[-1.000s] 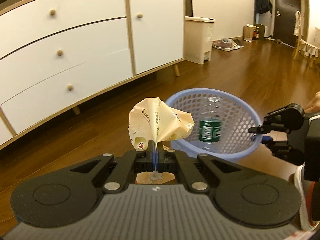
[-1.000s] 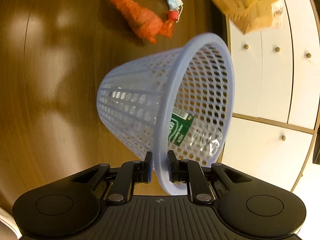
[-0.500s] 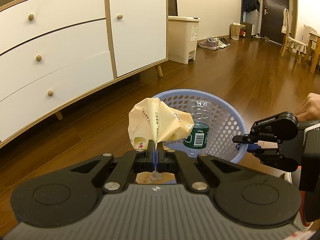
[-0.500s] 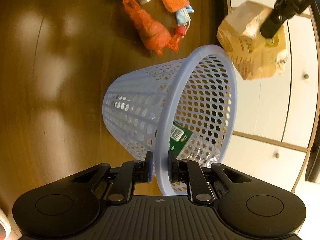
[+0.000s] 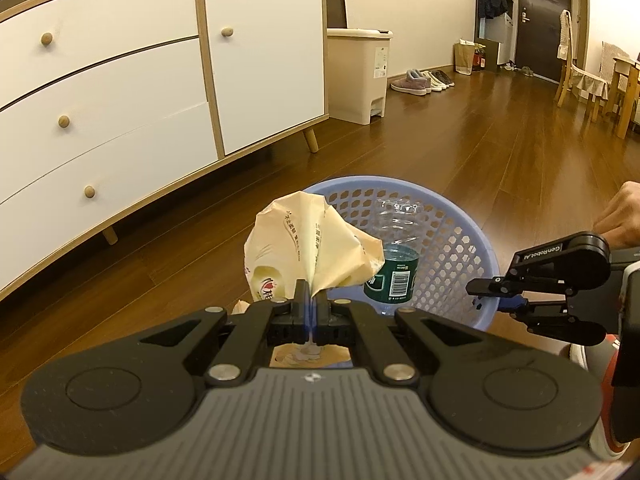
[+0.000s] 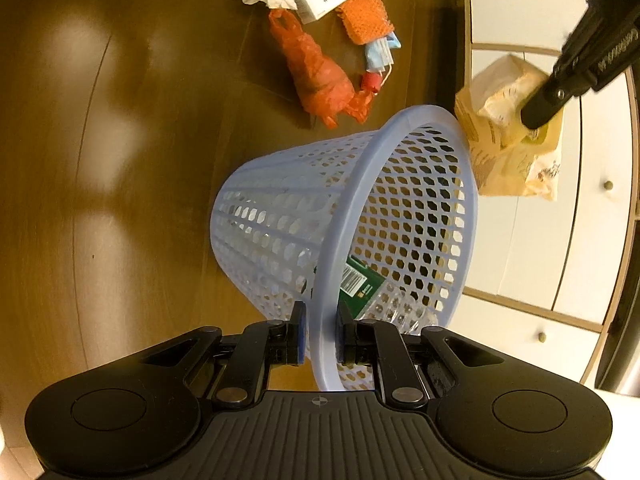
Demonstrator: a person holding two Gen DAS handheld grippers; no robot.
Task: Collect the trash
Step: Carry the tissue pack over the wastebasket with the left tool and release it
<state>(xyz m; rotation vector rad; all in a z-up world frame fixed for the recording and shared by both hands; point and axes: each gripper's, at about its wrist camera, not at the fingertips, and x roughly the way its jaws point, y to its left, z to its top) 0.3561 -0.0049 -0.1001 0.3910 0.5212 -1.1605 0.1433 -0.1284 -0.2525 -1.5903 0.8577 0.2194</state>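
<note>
The right claw clamps the basket rim, tilting it to receive the crumpled bag pinched by the left claw.

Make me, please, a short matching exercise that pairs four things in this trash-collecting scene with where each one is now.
Things:
1. crumpled paper bag
2. plastic bottle
3. orange plastic bag
4. basket rim

Places:
A. lying on the floor
B. between the right gripper's fingers
C. pinched in the left gripper
D. inside the basket

Pairs: 1-C, 2-D, 3-A, 4-B
</note>
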